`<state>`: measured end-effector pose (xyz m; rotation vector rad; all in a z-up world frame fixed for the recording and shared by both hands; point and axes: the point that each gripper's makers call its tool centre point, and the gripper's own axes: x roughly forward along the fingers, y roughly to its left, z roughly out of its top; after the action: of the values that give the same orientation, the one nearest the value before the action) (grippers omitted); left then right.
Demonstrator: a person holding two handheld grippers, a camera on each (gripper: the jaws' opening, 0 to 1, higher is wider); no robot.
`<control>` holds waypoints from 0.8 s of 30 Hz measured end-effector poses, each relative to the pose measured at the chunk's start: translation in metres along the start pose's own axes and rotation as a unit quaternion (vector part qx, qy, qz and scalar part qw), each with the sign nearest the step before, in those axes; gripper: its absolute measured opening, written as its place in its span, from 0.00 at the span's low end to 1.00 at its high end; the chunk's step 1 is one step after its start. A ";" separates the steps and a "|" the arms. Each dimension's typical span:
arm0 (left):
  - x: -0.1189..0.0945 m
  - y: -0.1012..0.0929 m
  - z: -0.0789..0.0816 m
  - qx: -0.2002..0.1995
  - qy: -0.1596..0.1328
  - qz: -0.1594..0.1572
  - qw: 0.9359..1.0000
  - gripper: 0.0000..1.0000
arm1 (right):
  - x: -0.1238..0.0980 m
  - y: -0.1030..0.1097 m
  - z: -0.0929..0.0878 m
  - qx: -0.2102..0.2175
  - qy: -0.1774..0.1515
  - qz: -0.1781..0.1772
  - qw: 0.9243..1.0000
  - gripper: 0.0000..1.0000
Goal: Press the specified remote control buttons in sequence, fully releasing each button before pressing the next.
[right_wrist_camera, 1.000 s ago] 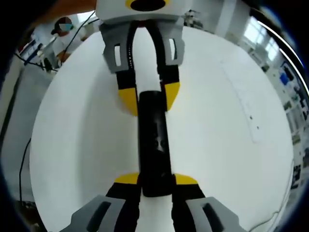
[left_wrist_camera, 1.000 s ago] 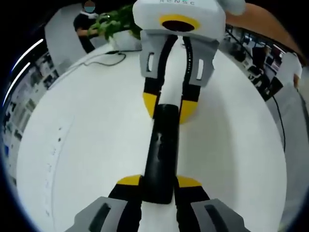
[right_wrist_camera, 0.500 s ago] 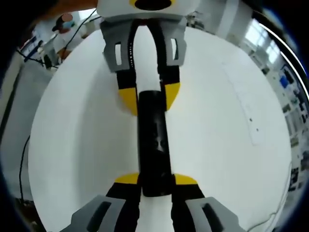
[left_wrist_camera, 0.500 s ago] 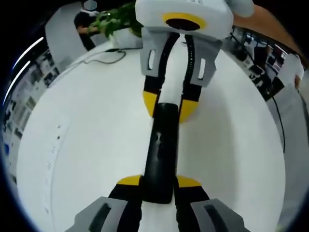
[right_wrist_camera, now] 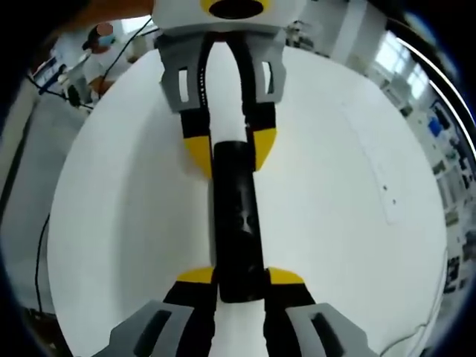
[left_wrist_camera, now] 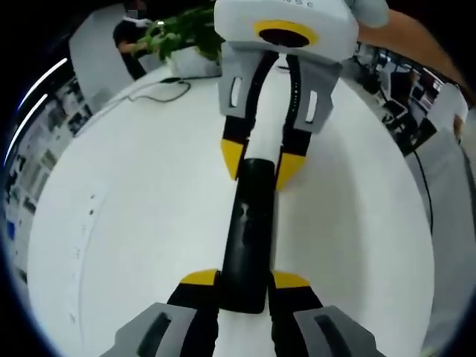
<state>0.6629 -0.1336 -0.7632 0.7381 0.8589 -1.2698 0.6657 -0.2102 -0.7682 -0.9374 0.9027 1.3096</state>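
A long black remote control (left_wrist_camera: 249, 223) hangs just above the white table (left_wrist_camera: 126, 223), held by its two ends. My left gripper (left_wrist_camera: 245, 281) is shut on the near end, its yellow fingertips (left_wrist_camera: 199, 278) pressed against the remote's sides. My right gripper (left_wrist_camera: 260, 162) comes in from the top and is shut on the far end. In the right gripper view the same remote (right_wrist_camera: 236, 208) runs from my right gripper (right_wrist_camera: 239, 277) at the bottom up to my left gripper (right_wrist_camera: 230, 152) at the top. The button markings are too blurred to read.
A green plant (left_wrist_camera: 182, 33) and a dark cable (left_wrist_camera: 167, 89) sit at the table's far edge, with a person (left_wrist_camera: 132, 37) behind them. Another person (right_wrist_camera: 100, 56) stands beyond the table (right_wrist_camera: 342, 223), and a cable (right_wrist_camera: 37, 260) hangs past its left edge.
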 end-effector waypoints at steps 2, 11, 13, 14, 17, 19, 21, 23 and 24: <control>-0.002 -0.005 0.000 -0.001 -0.002 0.000 1.000 0.24 | -0.003 0.006 0.001 -0.001 -0.002 0.000 1.000 0.21; -0.015 -0.026 0.004 -0.001 -0.008 0.005 1.000 0.24 | -0.015 0.025 0.005 -0.004 -0.007 -0.005 1.000 0.21; -0.018 -0.031 0.005 0.001 -0.008 0.006 1.000 0.24 | -0.019 0.031 0.007 -0.004 -0.007 -0.006 1.000 0.21; -0.020 -0.034 0.006 0.001 -0.008 0.006 1.000 0.24 | -0.021 0.035 0.007 -0.005 -0.007 -0.006 1.000 0.21; -0.025 -0.042 0.009 0.004 -0.007 0.007 1.000 0.24 | -0.027 0.040 0.009 -0.006 -0.007 -0.009 1.000 0.21; -0.029 -0.048 0.010 0.006 -0.007 0.008 1.000 0.24 | -0.029 0.045 0.009 -0.006 -0.008 -0.010 1.000 0.21; -0.031 -0.054 0.011 0.007 -0.008 0.009 1.000 0.24 | -0.033 0.052 0.009 -0.004 -0.008 -0.010 1.000 0.21; -0.033 -0.059 0.012 0.009 -0.009 0.012 1.000 0.24 | -0.035 0.056 0.010 -0.004 -0.009 -0.012 1.000 0.21; -0.034 -0.064 0.012 0.009 -0.009 0.012 1.000 0.24 | -0.036 0.059 0.010 -0.004 -0.009 -0.012 1.000 0.21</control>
<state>0.5989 -0.1372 -0.7278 0.7488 0.8230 -1.2627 0.6051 -0.2125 -0.7343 -0.9387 0.8719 1.3003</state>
